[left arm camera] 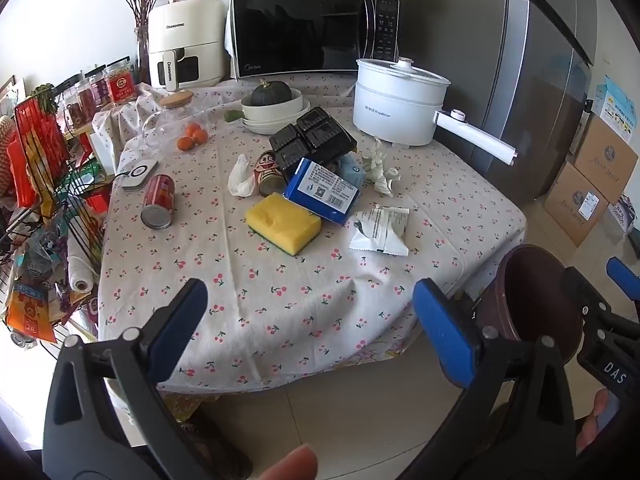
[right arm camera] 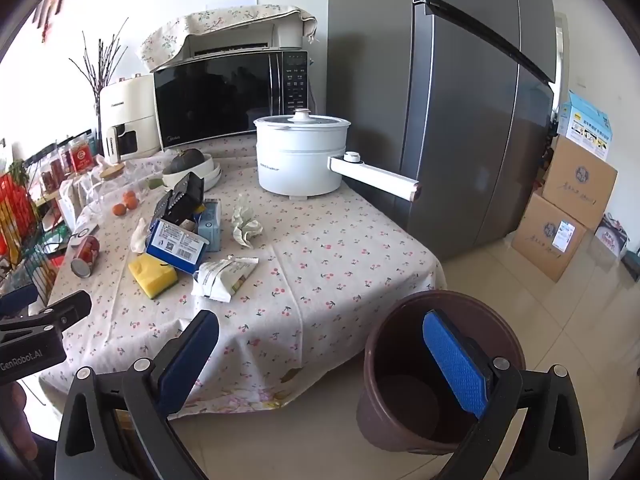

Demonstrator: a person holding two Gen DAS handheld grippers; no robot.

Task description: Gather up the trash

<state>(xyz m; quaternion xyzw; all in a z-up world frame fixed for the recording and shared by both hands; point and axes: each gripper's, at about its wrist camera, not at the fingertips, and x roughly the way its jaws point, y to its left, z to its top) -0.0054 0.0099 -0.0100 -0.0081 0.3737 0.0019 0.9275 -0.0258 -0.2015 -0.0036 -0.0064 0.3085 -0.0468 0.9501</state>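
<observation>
A brown trash bin (right arm camera: 408, 404) stands on the floor by the table's near right corner; it also shows in the left wrist view (left arm camera: 532, 300). On the table lie a white wrapper (left arm camera: 380, 230), crumpled tissue (left arm camera: 380, 170), a white plastic bag (left arm camera: 242, 178), black trays (left arm camera: 312, 140), a blue box (left arm camera: 322, 192), a red can (left arm camera: 158, 202), a cartoon can (left arm camera: 268, 174) and a yellow sponge (left arm camera: 284, 222). My left gripper (left arm camera: 310, 326) is open and empty above the table's near edge. My right gripper (right arm camera: 322, 362) is open and empty, its right finger over the bin.
A white electric pot (left arm camera: 396, 104) with a long handle, a bowl with a squash (left arm camera: 272, 106), oranges (left arm camera: 192, 136), a microwave (left arm camera: 312, 30) and an air fryer (left arm camera: 186, 42) stand at the back. A wire rack (left arm camera: 44, 208) stands left. A fridge (right arm camera: 472, 112) and boxes (right arm camera: 564, 208) stand right.
</observation>
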